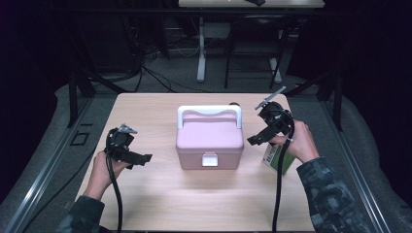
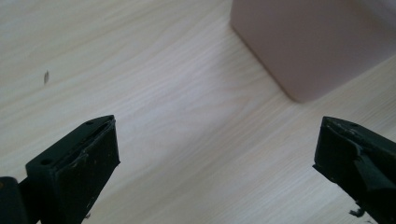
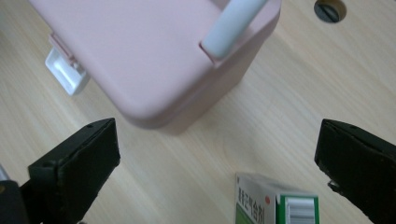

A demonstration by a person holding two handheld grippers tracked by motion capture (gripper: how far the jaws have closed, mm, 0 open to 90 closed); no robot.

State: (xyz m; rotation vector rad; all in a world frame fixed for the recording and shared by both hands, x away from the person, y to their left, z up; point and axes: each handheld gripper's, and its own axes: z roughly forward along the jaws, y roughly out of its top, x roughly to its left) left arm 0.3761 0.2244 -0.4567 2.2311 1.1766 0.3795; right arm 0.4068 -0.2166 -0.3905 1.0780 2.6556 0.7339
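A pink box (image 1: 209, 141) with a white handle (image 1: 209, 111) and a white front latch (image 1: 210, 159) stands shut in the middle of the table. My left gripper (image 1: 145, 158) hovers open to its left, jaws wide apart over bare wood, the box's lower corner (image 2: 308, 42) ahead. My right gripper (image 1: 256, 139) is open to the right of the box, above and just behind a green and white carton (image 1: 277, 158). In the right gripper view the carton's top (image 3: 275, 205) lies between the jaws, untouched, with the pink box (image 3: 154, 56) beyond.
The light wooden table (image 1: 160, 194) has a round cable hole (image 3: 329, 10) near its far edge behind the box. Dark floor, cables and table legs lie beyond. Both forearms come in from the bottom edge.
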